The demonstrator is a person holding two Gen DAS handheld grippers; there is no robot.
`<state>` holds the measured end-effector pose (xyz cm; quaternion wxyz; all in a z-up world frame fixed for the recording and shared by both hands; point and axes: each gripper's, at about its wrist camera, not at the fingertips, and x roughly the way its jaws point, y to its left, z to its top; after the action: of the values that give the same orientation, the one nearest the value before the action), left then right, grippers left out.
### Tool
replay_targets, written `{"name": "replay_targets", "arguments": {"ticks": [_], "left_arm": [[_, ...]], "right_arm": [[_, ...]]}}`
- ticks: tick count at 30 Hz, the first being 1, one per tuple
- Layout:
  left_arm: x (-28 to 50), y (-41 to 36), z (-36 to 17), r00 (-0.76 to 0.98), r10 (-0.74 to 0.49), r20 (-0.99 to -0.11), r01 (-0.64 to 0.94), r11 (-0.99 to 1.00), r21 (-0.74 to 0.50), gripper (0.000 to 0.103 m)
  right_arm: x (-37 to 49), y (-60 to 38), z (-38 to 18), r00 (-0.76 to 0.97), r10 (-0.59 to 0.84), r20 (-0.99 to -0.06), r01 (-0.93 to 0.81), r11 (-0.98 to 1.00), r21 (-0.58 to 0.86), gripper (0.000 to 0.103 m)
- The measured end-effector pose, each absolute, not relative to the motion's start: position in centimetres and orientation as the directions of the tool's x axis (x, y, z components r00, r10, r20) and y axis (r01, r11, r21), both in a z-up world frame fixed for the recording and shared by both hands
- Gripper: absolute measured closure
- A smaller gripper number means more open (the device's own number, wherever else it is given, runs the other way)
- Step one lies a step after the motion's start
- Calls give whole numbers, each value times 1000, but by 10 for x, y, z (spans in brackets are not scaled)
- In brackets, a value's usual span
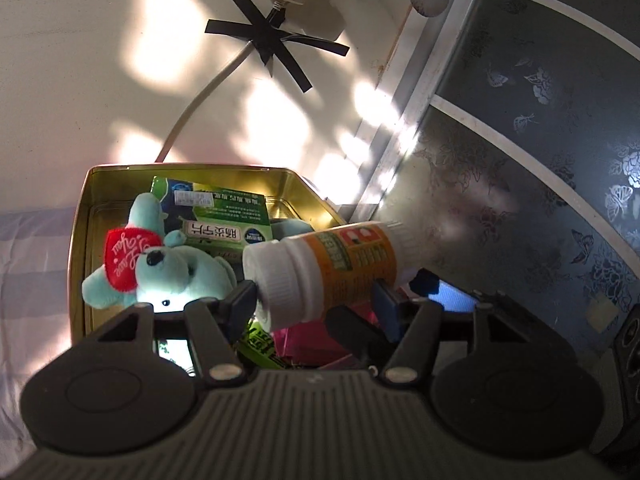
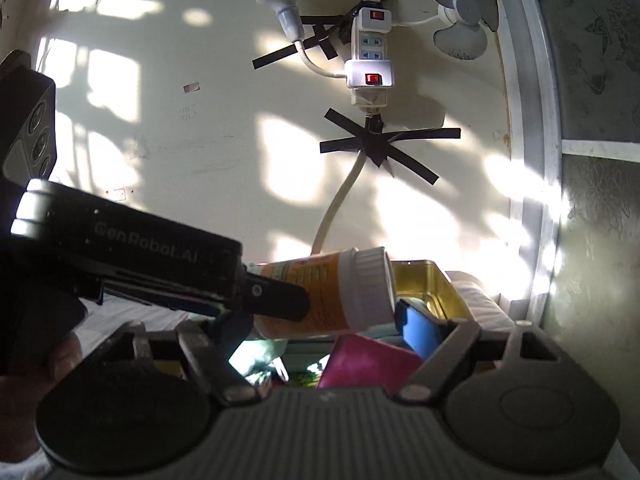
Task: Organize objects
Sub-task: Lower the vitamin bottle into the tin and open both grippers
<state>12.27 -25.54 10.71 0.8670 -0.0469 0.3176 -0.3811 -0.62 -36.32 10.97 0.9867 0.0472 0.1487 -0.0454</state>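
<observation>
Left claw [image 1: 316, 300] grips the orange bottle [image 1: 344, 264] sideways above the tin [image 1: 80, 216]; right claw [image 2: 320, 332] spread wide.

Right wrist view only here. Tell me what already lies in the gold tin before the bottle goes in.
Observer: A teal plush bear with a red heart lies in the gold tin.
Operator: Name anything else inside.
Observer: A green medicine box, behind the bear.
Operator: Check the left grip.
Observer: The left gripper has one finger on each side of the orange bottle, near its white cap.
</observation>
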Motion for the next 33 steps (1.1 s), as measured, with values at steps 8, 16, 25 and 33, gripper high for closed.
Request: {"name": "replay_targets", "arguments": {"ticks": [8,16,25,33], "left_arm": [[174,-297,90,542,-619,-569,589,762,-268,39],[153,-273,104,649,-553,-522,563,811,-159,24],[87,-204,110,799,-412,-438,480,875,53,12],[46,-149,81,823,-307,-477,401,910,106,10]], "right_arm": [[69,-413,80,931,-16,-366,84,982,172,21],[51,-424,66,947,-6,-320,104,951,291,14],[-30,-407,66,971,7,-240,88,919,384,11],[-82,-376,53,971,-25,-239,136,877,461,11]]}}
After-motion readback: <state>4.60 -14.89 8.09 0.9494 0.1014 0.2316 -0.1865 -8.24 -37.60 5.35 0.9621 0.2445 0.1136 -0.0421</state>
